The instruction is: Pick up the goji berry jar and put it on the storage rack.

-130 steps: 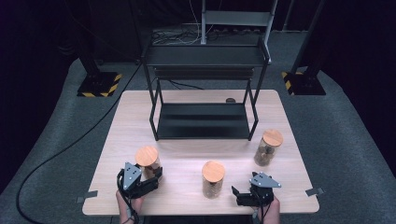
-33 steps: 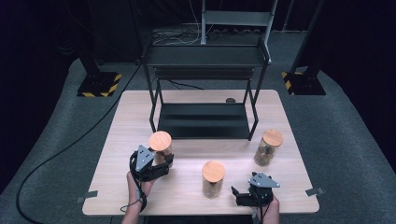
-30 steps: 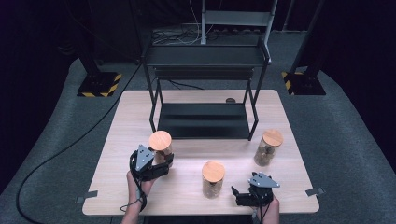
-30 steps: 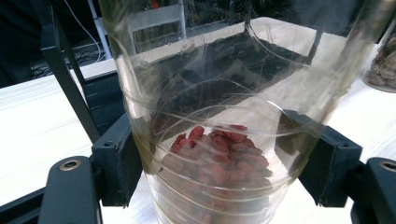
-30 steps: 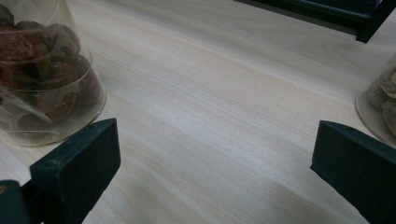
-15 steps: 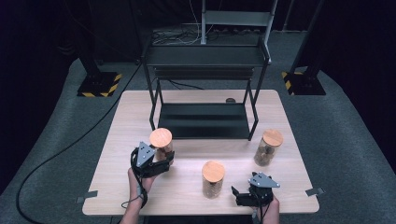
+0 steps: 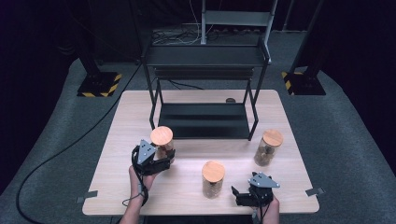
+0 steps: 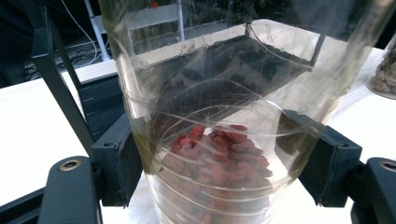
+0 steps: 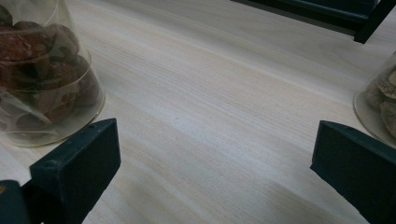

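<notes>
The glass jar of red berries [image 7: 161, 142], capped with a round wooden lid [image 7: 161, 136], sits pinched between the black pads of the left tongs [image 7: 159, 156], just in front of the left legs of the black metal rack [image 7: 205, 88] on the desk [image 7: 140, 107]. Farther from the rack, near the desk's front edge, the right tongs [image 7: 240, 196] rest spread wide with nothing between them. They lie between the middle jar [image 7: 213, 179] and a third jar [image 7: 267, 147] by the rack's right leg.

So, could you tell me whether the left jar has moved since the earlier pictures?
Yes. The left jar, clamped in the left gripper, has moved away from the table's near edge towards the black rack.
</notes>
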Available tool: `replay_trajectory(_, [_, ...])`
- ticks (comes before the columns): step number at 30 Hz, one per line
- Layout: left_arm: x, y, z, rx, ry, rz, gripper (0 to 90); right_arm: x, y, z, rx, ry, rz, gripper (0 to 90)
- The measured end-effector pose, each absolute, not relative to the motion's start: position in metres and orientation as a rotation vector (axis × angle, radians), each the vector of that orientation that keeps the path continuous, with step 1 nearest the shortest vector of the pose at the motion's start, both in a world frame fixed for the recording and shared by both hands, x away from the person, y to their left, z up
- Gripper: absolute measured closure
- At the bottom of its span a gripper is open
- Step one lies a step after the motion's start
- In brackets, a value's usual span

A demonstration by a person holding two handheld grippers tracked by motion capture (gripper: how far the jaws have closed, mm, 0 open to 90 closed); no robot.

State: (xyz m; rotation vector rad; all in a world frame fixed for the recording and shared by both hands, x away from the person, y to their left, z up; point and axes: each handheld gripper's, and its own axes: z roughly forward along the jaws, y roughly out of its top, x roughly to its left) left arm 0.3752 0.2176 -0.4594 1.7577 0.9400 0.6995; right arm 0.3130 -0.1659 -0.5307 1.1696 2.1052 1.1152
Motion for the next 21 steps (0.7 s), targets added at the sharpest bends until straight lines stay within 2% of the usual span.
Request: replay_trajectory(21, [0.388, 0.211, -0.456, 1.758, 0.935, 0.688, 24.5, 0.313, -0.166, -0.531, 1.165, 2.113, 1.122, 0.3])
